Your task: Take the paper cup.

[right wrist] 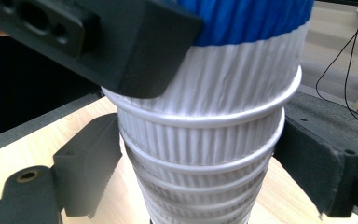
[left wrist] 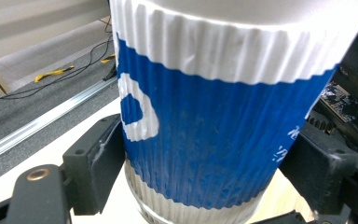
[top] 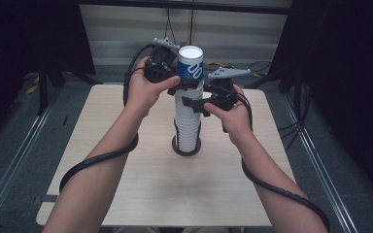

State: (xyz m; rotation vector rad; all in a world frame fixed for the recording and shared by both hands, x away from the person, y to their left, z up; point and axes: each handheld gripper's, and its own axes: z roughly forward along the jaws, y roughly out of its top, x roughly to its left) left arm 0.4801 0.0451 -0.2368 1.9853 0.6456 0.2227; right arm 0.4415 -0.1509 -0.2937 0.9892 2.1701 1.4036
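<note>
A tall stack of white ribbed paper cups (top: 188, 121) stands upright on a dark round base (top: 186, 147) near the middle of the light wooden bench (top: 126, 184). On top of the stack sits a blue cup (top: 191, 68) with white lettering, a white band below its rim and a white band at its foot, upside down so that its flat white bottom faces up. The left gripper (top: 171, 80) reaches in from the left at the height of the blue cup; in the left gripper view its black jaws stand on either side of the blue cup (left wrist: 214, 135), the left jaw's pad against the ribbed blue wall and the right one at the cup's edge, so the jaws hold the cup at a middling width. The right gripper (top: 199, 103) comes in from the right, lower down, at the upper white cups just under the blue one. In the right gripper view its jaws flank the stack (right wrist: 200, 154) at the rolled rims; the left jaw stands slightly off the cups and the right jaw is close to the rims, and whether its pad presses on them cannot be told, so the jaws look rather wide around the stack. The other gripper's black jaw crosses the top left of that view, against the foot of the blue cup (right wrist: 251, 18). Both forearms enter from the bottom of the high view, with a black cable trailing from each gripper.
</note>
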